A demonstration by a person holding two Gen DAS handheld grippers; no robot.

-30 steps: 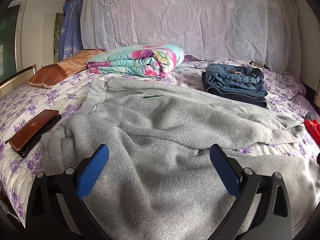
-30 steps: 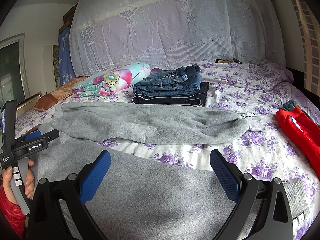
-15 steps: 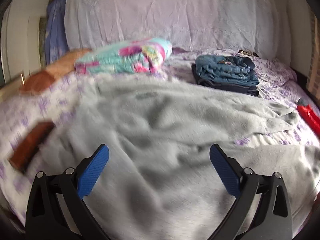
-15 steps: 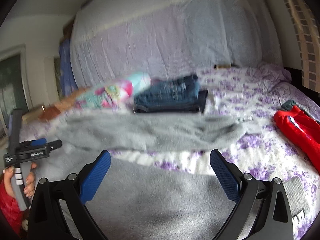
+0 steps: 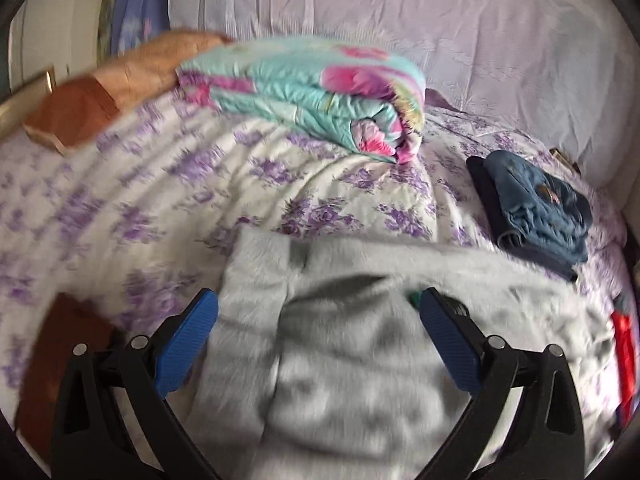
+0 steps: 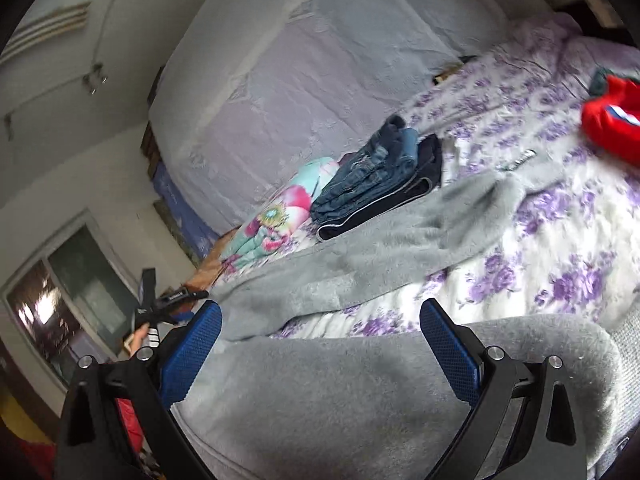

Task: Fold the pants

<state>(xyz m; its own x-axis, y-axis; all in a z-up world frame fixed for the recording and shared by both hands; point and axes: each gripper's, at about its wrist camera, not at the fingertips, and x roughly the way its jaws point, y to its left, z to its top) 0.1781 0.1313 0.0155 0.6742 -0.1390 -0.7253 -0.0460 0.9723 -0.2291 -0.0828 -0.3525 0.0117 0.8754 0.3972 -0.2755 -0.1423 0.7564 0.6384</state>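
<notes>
While both grippers stand with jaws spread wide and nothing between the pads, the grey pants [image 5: 360, 320] lie spread on the bed below them.

Left gripper [image 5: 318, 320]: fingers open, one blue pad at either side of the grey fabric, which fills the gap between them and runs under the jaws; contact with the cloth cannot be told, the view being blurred. Right gripper [image 6: 320, 336]: fingers open above one grey leg [image 6: 360, 400], which lies across the gap; the other leg [image 6: 400, 236] lies farther off on the floral sheet [image 6: 560, 248]. Folded jeans [image 6: 380, 176] lie beyond the pants, beside a rolled floral quilt [image 5: 320, 92]. A red garment [image 6: 612, 116] lies well apart at the right.
</notes>
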